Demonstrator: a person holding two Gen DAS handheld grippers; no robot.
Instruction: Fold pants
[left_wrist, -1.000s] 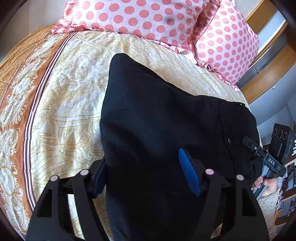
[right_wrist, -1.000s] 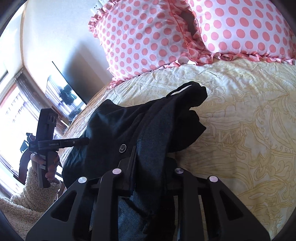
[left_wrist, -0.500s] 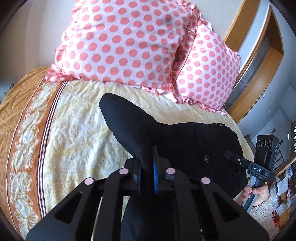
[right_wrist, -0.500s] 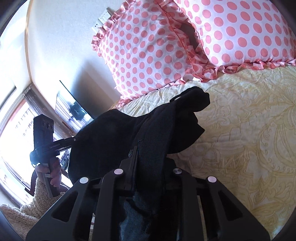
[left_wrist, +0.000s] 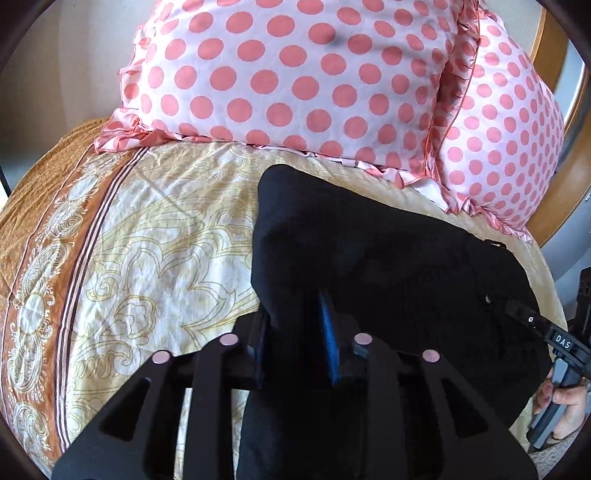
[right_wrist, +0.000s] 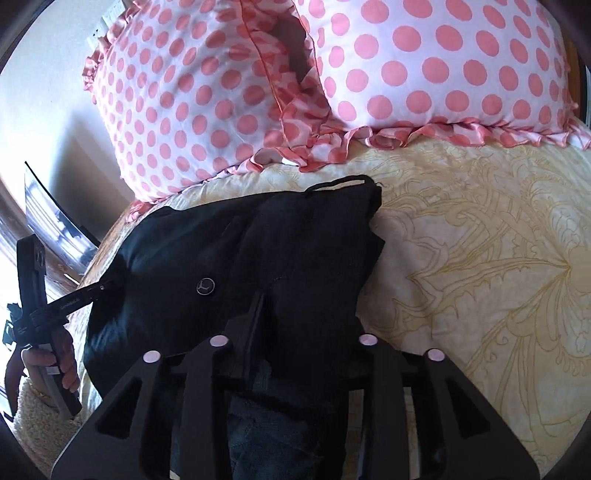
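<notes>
Pants (left_wrist: 388, 280): black, doubled on bed (left_wrist: 155, 236) below pillows at 12 o'clock | left gripper (left_wrist: 295, 332), right gripper (right_wrist: 306, 325): jaws just opening, cloth loosely between | tip: release level, then smooth.

Bright daylight from a blown-out window (right_wrist: 11, 258) at left; strong fisheye bending and dark corners; black pants (left_wrist: 388, 277) lose detail.

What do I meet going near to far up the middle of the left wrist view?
Left tool → black pants → patterned bedspread → polka-dot pillow.
</notes>
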